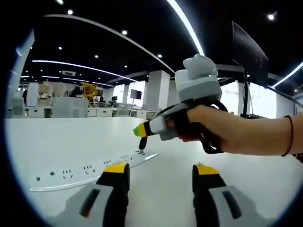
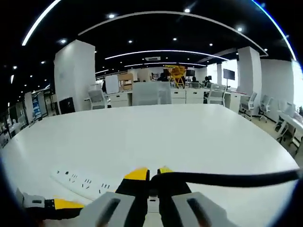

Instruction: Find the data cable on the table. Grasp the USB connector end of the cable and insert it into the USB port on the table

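White table takes the lower half of both views. On it we see a long white power strip lying flat. In the left gripper view it runs from lower left toward centre, with sockets along its left part.

Right gripper is at centre of that view, held in a hand at the right. It is tipped down over the strip's right end, we judge so the plug can go in straight.

Left gripper sits at the bottom of its own view, jaws spread wide and gripping nothing. It is near the strip but apart from it. We read it as standing by, maybe to steady the strip.

Black cable runs from the clamped jaws at bottom centre of the right gripper view out to the right edge. So the right gripper is clenched on the cable's plug end.

Dark connector hangs from that tip, its bottom touching or just above the strip's end.

USB port is too small to make out, so we cannot tell if the plug is seated. Our call on the step in hand: insertion, near the end.
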### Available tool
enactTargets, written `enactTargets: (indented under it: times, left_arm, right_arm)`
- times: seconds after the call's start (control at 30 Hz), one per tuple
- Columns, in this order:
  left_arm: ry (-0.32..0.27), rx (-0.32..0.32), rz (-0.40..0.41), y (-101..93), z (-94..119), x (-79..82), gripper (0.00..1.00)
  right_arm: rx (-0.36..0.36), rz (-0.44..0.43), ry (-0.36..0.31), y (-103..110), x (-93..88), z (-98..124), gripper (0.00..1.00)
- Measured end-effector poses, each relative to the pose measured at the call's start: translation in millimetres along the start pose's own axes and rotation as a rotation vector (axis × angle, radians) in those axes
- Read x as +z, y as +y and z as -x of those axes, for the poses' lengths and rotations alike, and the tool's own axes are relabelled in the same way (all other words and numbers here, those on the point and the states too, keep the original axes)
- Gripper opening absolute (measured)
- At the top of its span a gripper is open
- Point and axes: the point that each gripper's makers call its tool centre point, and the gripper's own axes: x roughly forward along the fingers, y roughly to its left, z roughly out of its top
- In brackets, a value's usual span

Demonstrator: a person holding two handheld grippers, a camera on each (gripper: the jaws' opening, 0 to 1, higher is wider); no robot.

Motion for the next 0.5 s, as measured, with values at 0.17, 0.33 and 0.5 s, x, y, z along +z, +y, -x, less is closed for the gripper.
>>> enactTargets:
  times: [0.17,0.33,0.5]
  left_arm:
    - [0.007,0.000,-0.006,-0.1,-0.8,-1.2,0.54]
    - [0.012,0.000,-0.011,0.0,-0.9,-1.7,0.54]
    - [0.009,0.001,-0.004,0.5,-0.7,-0.9,0.53]
  right_arm:
    - [-0.018,0.007,0.015,2.2,-2.6,-0.2,0.08]
    - [-0.046,0.015,0.046,0.5,-3.4,-5.5,0.08]
    - [-0.059,0.034,0.057,1.6,-4.1,-5.0,0.08]
